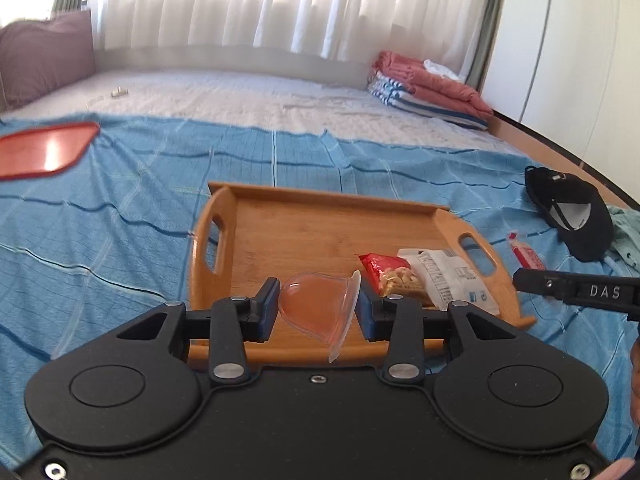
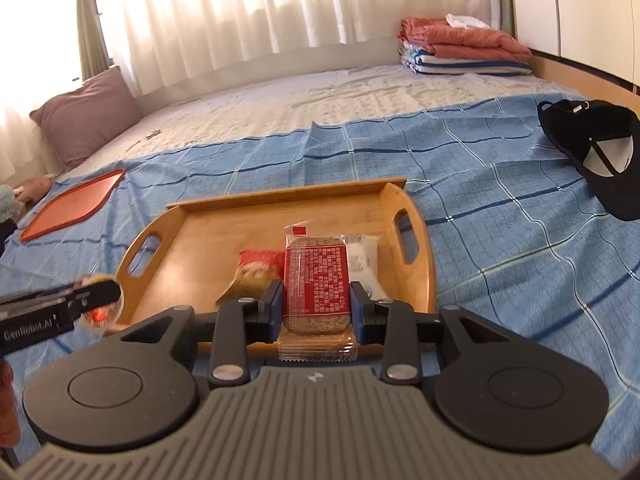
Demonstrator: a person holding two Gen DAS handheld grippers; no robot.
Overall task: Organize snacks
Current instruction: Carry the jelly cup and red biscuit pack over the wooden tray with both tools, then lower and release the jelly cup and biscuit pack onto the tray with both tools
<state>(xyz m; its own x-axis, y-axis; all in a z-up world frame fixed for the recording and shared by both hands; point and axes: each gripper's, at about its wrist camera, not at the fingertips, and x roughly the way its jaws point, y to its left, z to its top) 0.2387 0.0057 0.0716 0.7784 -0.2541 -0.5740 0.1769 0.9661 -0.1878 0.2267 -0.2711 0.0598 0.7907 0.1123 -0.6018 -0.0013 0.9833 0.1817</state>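
Holding jelly cup (image 1: 316, 306) in left gripper (image 1: 318, 308), pads pressing base and lid rim, cup lying sideways. Likely light, thin-walled, slippery; squeezing gently, gripping across body, not lid flap. Appearing clear w/ peach-pink fill.

Holding red bar (image 2: 316, 280) in right gripper (image 2: 317, 304), pads clamping long edges, upright. Likely light, crumbly, foil slick; gripping mid-length.

Hovering both over near edge of tray (image 1: 320, 216), bar approx. 3 o'clock of cup. Lying in tray at 3 o'clock: red pack (image 1: 390, 274), white pack (image 1: 448, 278).
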